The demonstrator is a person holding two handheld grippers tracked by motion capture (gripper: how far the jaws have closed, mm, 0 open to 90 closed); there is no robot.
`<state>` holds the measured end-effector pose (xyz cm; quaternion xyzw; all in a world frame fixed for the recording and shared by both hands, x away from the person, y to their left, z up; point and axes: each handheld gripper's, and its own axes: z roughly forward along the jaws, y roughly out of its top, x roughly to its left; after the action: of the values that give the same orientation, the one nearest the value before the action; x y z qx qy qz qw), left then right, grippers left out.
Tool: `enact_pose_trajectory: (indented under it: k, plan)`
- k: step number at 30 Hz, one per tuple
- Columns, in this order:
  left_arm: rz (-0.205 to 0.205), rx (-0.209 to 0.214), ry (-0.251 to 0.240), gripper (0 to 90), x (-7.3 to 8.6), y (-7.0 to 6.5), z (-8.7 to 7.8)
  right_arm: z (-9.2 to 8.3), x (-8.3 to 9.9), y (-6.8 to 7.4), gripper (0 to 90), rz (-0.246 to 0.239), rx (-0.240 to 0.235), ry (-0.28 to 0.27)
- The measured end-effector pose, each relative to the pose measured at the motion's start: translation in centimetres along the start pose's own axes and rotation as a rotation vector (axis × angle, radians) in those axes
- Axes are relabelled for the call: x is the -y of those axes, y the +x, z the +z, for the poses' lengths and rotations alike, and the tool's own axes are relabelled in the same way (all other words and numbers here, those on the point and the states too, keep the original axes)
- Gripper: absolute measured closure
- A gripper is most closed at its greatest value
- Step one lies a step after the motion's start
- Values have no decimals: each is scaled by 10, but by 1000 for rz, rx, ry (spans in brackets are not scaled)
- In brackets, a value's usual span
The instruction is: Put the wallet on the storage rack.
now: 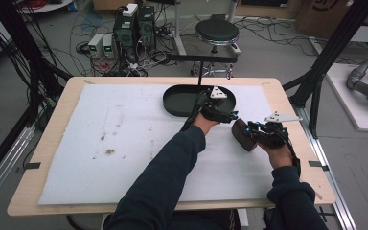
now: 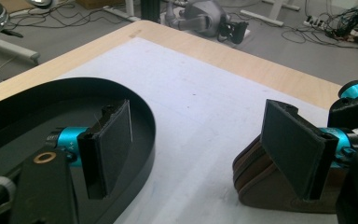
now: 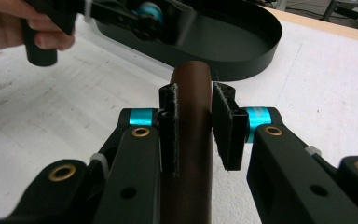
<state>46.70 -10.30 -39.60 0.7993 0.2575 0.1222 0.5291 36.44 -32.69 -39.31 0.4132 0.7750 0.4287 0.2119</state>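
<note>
The person wears dark navy long sleeves (image 1: 172, 163) on both arms. Each hand carries black tongs, left (image 1: 214, 106) and right (image 1: 263, 133), with a grey three-cornered plate (image 1: 281, 117) on top and a thin black cable trailing back along the wrist. Up close, the right tongs (image 3: 196, 123) have flat black pads (image 3: 227, 126), bright cyan collars (image 3: 142, 115) behind them and brass-ringed pivot holes (image 3: 141, 132) in the black links.
</note>
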Motion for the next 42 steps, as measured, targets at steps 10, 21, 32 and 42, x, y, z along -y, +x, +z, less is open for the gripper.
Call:
enact_pose_trajectory:
  k: [10, 21, 32, 42]
  plan:
    - [1, 4, 26, 249, 3, -3, 5, 0, 0, 0, 725, 5, -2, -1]
    - [19, -18, 54, 249, 5, -4, 9, 12, 2, 7, 431, -15, -32, 59]
    - [-21, -63, 4, 249, 3, 19, -33, 20, 9, 4, 484, -27, 5, 122]
    - [-44, -152, -98, 249, 28, 44, -120, 26, 12, 1, 567, -38, -2, 158]
